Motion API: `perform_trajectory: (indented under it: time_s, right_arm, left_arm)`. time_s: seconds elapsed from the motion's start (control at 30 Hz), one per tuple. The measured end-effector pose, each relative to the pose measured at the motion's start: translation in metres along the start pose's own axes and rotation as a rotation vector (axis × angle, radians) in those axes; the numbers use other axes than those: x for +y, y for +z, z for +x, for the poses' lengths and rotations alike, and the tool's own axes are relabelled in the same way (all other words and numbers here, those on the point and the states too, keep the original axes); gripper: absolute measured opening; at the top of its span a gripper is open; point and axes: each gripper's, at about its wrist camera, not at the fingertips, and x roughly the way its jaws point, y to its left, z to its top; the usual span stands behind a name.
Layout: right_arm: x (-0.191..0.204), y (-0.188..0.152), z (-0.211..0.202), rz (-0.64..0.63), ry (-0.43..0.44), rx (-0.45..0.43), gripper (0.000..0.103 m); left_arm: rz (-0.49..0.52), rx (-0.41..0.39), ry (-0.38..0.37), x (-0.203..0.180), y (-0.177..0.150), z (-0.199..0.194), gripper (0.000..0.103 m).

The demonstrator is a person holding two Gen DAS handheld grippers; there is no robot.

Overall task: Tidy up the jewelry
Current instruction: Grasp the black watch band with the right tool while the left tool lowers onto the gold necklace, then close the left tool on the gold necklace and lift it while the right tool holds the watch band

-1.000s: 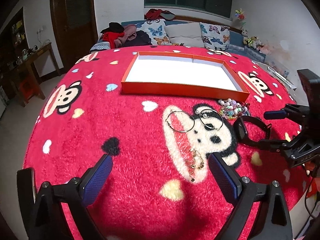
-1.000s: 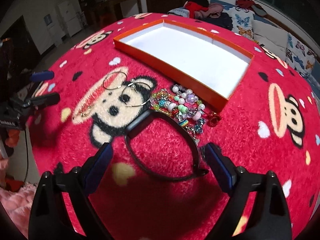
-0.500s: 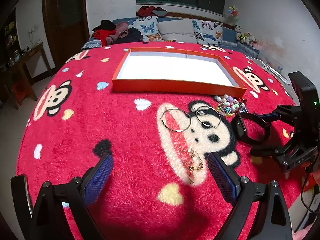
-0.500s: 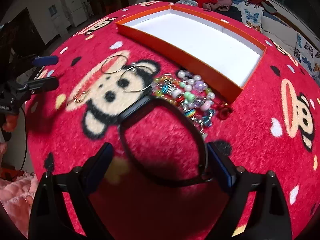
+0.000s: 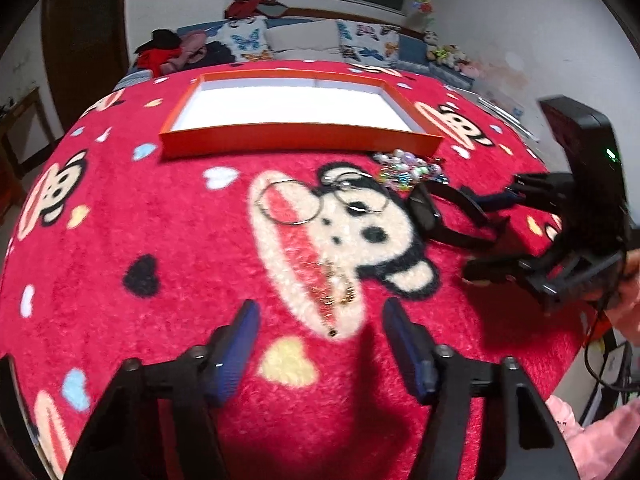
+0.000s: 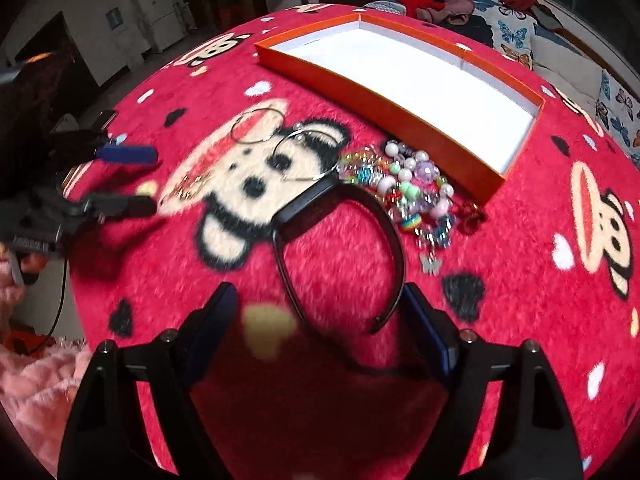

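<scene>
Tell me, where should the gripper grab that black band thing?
Pinch the thin strap of the black wristband, coming down from above with one finger inside its open loop. The loop lies flat on the blanket, near the right gripper, whose jaws are open.

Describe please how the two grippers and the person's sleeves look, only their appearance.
Both the left gripper and the right gripper have black angular frames with round bolts and two fingers carrying ribbed dark blue pads. The right one's body shows a small green light, with black cables below. The sleeves are fluffy pink.
</scene>
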Motion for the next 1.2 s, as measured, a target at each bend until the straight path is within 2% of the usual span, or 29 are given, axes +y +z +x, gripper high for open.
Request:
perform_trajectory:
  time_s: [0.1, 0.27, 0.47, 0.77, 0.97, 1.03, 1.2]
  right_arm:
    - [0.002, 0.009, 0.006, -0.02, -0.018, -0.013, 0.079]
    - [0.0, 0.018, 0.012, -0.037, -0.021, -0.015, 0.076]
    - [-0.001, 0.019, 0.011, -0.043, -0.027, -0.001, 0.063]
    - [0.001, 0.024, 0.016, -0.062, -0.015, -0.017, 0.066]
    - [0.002, 0.031, 0.022, -0.088, -0.007, -0.028, 0.07]
    - [0.005, 0.032, 0.022, -0.099, -0.023, -0.028, 0.067]
    - [0.004, 0.029, 0.015, -0.068, -0.016, -0.037, 0.052]
  left_arm:
    - [0.029, -0.005, -0.029, -0.008, 0.001, 0.004, 0.041]
    - [0.095, -0.027, -0.048, -0.019, 0.001, 0.003, 0.024]
    - [0.153, -0.034, -0.038, -0.027, 0.003, 0.006, 0.02]
    - [0.229, 0.005, -0.021, -0.028, 0.003, 0.02, 0.014]
    - [0.244, 0.0, -0.024, -0.026, 0.002, 0.023, 0.011]
    - [0.25, -0.002, -0.021, -0.026, 0.001, 0.022, 0.009]
    - [0.243, -0.015, -0.025, -0.024, 0.001, 0.019, 0.005]
